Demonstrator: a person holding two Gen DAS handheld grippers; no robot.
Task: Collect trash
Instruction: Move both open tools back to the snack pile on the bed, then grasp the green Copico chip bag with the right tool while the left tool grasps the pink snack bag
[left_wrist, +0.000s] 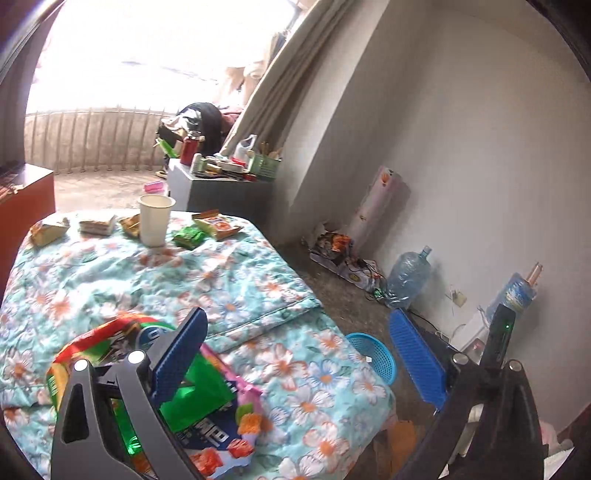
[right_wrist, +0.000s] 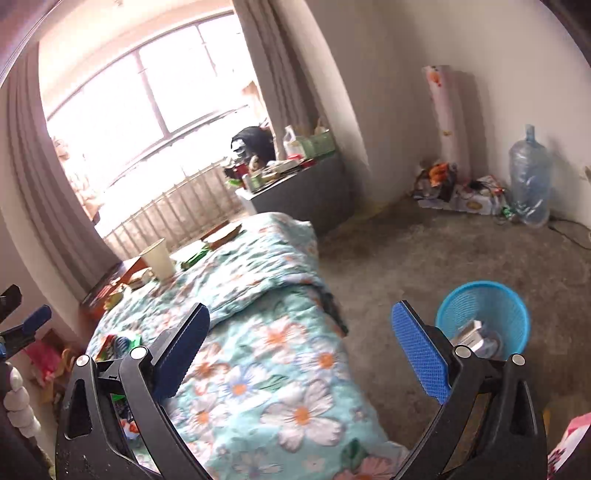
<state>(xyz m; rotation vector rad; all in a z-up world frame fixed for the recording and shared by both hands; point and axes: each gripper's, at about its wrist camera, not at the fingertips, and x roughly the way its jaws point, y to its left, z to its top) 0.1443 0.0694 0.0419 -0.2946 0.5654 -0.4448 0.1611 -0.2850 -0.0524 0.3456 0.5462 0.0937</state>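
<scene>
Left gripper (left_wrist: 295, 354) spread wide above snack wrappers (left_wrist: 207, 402), right gripper (right_wrist: 299, 354) spread wide, holding nothing

I see a floral quilt (left_wrist: 258, 280) covering the bed, a cluttered grey cabinet (right_wrist: 306, 192) beneath the window, and a large water jug (right_wrist: 530, 184) against the wall.

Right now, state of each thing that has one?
left claw: open, holding nothing
right claw: open, holding nothing
paper cup: upright on the quilt
blue basket: upright on the floor, trash inside
snack wrappers: loose on the quilt
water jug: upright against the wall
</scene>
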